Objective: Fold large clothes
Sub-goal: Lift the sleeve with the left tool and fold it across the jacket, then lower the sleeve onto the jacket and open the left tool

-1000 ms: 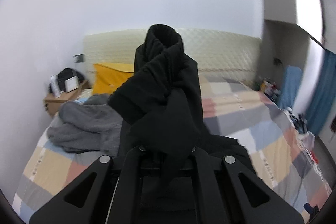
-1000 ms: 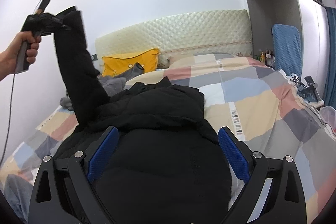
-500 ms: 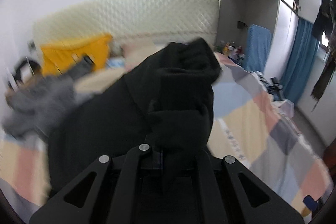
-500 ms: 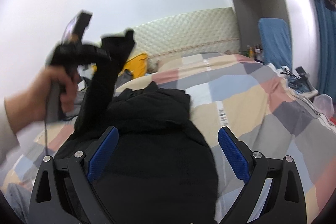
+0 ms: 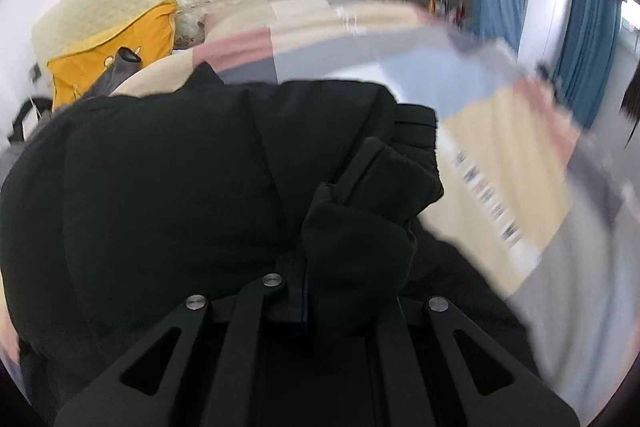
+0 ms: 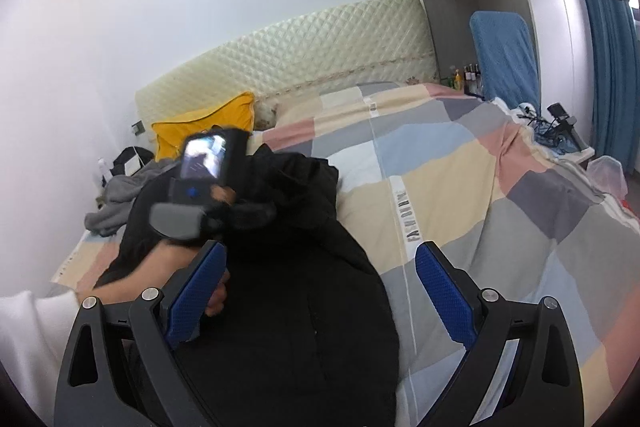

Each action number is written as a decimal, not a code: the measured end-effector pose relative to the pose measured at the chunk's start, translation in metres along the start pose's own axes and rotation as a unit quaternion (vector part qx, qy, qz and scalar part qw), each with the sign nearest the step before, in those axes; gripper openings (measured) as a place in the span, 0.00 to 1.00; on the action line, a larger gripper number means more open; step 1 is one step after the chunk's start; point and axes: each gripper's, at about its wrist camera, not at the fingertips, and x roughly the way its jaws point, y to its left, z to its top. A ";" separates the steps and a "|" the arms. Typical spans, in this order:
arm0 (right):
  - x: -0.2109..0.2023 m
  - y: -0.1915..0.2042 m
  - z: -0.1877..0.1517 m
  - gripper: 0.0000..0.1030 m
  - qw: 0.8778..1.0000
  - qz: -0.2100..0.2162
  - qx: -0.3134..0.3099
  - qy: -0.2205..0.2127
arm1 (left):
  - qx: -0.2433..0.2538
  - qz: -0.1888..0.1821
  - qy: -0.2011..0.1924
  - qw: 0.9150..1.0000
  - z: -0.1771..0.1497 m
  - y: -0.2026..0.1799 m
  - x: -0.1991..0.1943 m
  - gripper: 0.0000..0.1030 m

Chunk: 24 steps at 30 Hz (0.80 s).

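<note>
A large black padded jacket (image 6: pixel 304 315) lies spread on the patchwork bed (image 6: pixel 500 211). My left gripper (image 5: pixel 336 291) is shut on the jacket's black sleeve (image 5: pixel 360 211), held low over the jacket body (image 5: pixel 160 195) with the cuff near the right edge. In the right wrist view the left gripper (image 6: pixel 240 215) and the hand holding it sit over the jacket's upper part. My right gripper (image 6: pixel 320 267) is open and empty, hovering over the jacket's lower part, blue pads (image 6: pixel 440 283) wide apart.
A yellow pillow (image 6: pixel 208 127) leans against the quilted cream headboard (image 6: pixel 300 55). A grey garment (image 6: pixel 120 195) lies at the bed's left side. A blue-covered chair (image 6: pixel 504 55) and blue curtains (image 6: pixel 612 67) stand to the right.
My left gripper has swung the sleeve from high above the bed's left side down and rightwards across the jacket body. The right gripper has stayed open in place.
</note>
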 end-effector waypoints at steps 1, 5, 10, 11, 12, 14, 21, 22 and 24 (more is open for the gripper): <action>0.002 -0.001 0.000 0.93 1.000 0.000 0.000 0.003 | 0.004 0.006 0.012 1.000 -0.004 0.000 0.009 0.05; 0.008 -0.003 -0.004 0.93 1.000 -0.001 0.001 0.013 | -0.013 0.001 0.022 1.000 -0.006 0.003 0.018 0.05; 0.011 -0.003 -0.007 0.93 1.000 -0.001 0.004 0.022 | -0.031 -0.023 0.021 0.999 -0.004 0.011 0.001 0.07; 0.012 -0.002 -0.007 0.93 1.000 -0.001 0.003 0.022 | -0.031 -0.026 0.022 0.999 -0.005 0.011 -0.003 0.08; 0.012 -0.001 -0.007 0.93 1.000 0.000 0.002 0.022 | -0.031 -0.028 0.022 0.999 -0.006 0.012 -0.007 0.09; 0.013 0.002 -0.008 0.93 1.000 0.002 0.001 0.025 | -0.033 -0.028 0.011 0.999 -0.011 0.016 -0.020 0.20; 0.017 0.015 -0.010 0.93 0.999 0.017 -0.005 0.038 | -0.027 -0.021 -0.035 0.999 -0.037 0.044 -0.071 0.83; 0.017 0.017 -0.010 0.93 0.999 0.018 -0.008 0.037 | -0.026 -0.023 -0.038 0.999 -0.041 0.052 -0.077 0.83; 0.016 0.022 -0.011 0.93 0.999 0.023 -0.013 0.035 | -0.035 -0.022 -0.042 0.998 -0.051 0.073 -0.087 0.83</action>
